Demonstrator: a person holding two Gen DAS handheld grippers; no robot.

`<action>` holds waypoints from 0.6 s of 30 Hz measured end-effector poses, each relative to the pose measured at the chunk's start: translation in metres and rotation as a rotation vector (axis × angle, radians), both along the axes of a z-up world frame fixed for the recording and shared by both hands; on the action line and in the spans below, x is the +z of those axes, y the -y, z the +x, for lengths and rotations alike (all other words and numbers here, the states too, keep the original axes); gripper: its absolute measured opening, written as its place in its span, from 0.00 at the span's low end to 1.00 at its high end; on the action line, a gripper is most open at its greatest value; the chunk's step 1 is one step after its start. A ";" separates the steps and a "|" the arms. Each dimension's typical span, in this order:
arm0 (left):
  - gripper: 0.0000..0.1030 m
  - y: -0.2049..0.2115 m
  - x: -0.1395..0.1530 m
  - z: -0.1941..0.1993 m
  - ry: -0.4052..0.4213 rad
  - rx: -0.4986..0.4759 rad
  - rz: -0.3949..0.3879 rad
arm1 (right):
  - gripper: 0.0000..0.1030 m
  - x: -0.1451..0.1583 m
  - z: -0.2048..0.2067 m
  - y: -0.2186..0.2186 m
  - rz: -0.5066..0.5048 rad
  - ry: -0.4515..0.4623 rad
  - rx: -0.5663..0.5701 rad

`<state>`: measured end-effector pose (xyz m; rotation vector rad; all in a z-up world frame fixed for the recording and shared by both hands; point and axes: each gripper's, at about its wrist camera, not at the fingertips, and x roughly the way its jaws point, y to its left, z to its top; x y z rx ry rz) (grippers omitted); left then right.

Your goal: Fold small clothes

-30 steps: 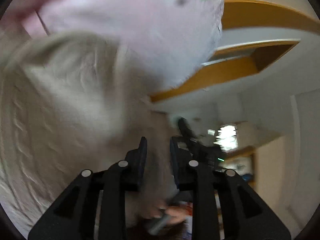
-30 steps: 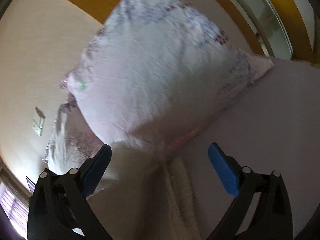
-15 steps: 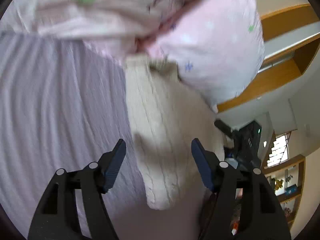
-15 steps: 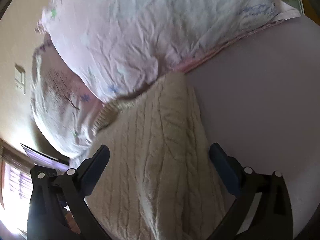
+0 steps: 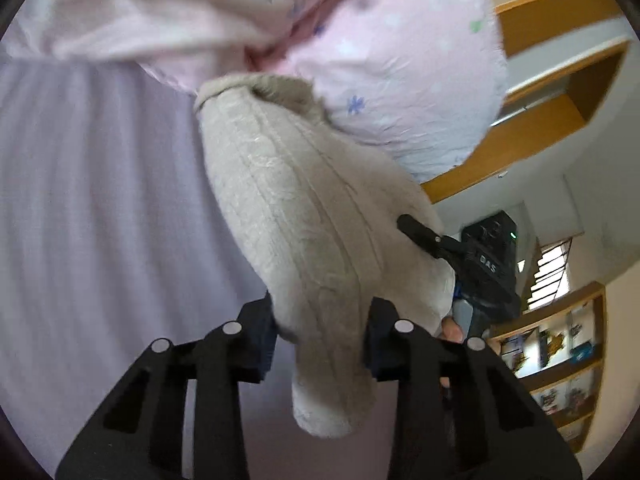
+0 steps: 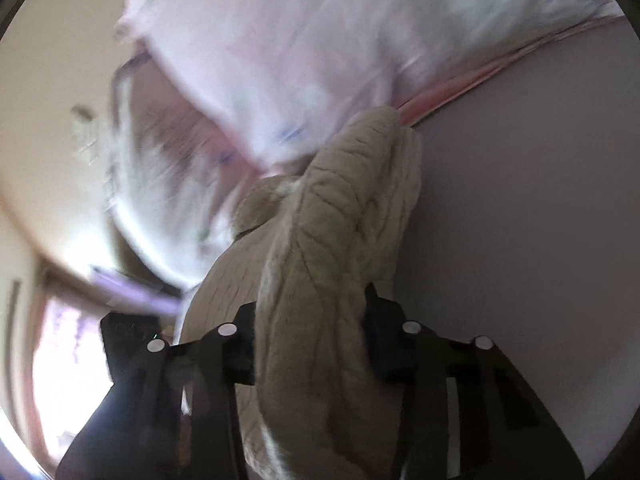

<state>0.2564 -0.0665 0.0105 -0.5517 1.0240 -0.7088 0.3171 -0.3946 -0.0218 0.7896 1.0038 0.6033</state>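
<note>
A cream cable-knit sweater (image 5: 312, 216) lies on the lilac bed sheet (image 5: 100, 208), its far end against the pink pillows. My left gripper (image 5: 320, 332) is shut on the sweater's near edge, the knit bunched between its fingers. My right gripper (image 6: 308, 340) is shut on another bunched part of the same sweater (image 6: 332, 240). The right gripper's black body (image 5: 480, 264) shows past the sweater in the left wrist view.
Two pink patterned pillows (image 5: 392, 64) lie at the head of the bed, also blurred in the right wrist view (image 6: 280, 52). A wooden headboard shelf (image 5: 560, 92) is behind them. A bookshelf (image 5: 560, 360) stands at the far right.
Both grippers were open half a second ago with the sweater lying between their fingers. Both have closed on the knit and bunched it up.
</note>
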 end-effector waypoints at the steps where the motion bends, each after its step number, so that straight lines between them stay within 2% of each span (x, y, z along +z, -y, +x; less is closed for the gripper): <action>1: 0.33 -0.015 0.006 -0.010 0.028 0.012 0.016 | 0.38 0.000 -0.001 -0.012 0.010 -0.004 0.056; 4: 0.34 -0.059 0.012 -0.040 0.063 0.041 0.085 | 0.38 0.004 -0.009 -0.066 -0.041 0.008 0.263; 6: 0.40 -0.079 0.009 -0.053 0.056 0.048 0.161 | 0.44 0.006 -0.015 -0.090 -0.093 0.020 0.371; 7: 0.41 -0.082 0.010 -0.056 0.053 0.054 0.178 | 0.48 0.007 -0.015 -0.094 -0.100 0.020 0.386; 8: 0.43 -0.088 0.012 -0.057 0.056 0.064 0.189 | 0.54 0.008 -0.015 -0.092 -0.107 0.021 0.380; 10: 0.45 -0.100 0.028 -0.057 0.134 0.114 0.188 | 0.63 0.009 -0.014 -0.080 -0.103 0.016 0.332; 12: 0.47 -0.104 0.049 -0.047 0.245 0.183 0.222 | 0.63 0.007 -0.010 -0.068 -0.067 0.016 0.278; 14: 0.47 -0.108 0.062 -0.038 0.319 0.189 0.259 | 0.63 0.004 -0.009 -0.067 -0.037 0.011 0.278; 15: 0.47 -0.109 0.064 -0.030 0.344 0.177 0.306 | 0.63 0.004 -0.009 -0.068 -0.041 0.014 0.281; 18: 0.45 -0.098 0.053 0.004 0.297 0.110 0.406 | 0.63 -0.001 -0.006 -0.070 -0.045 0.004 0.284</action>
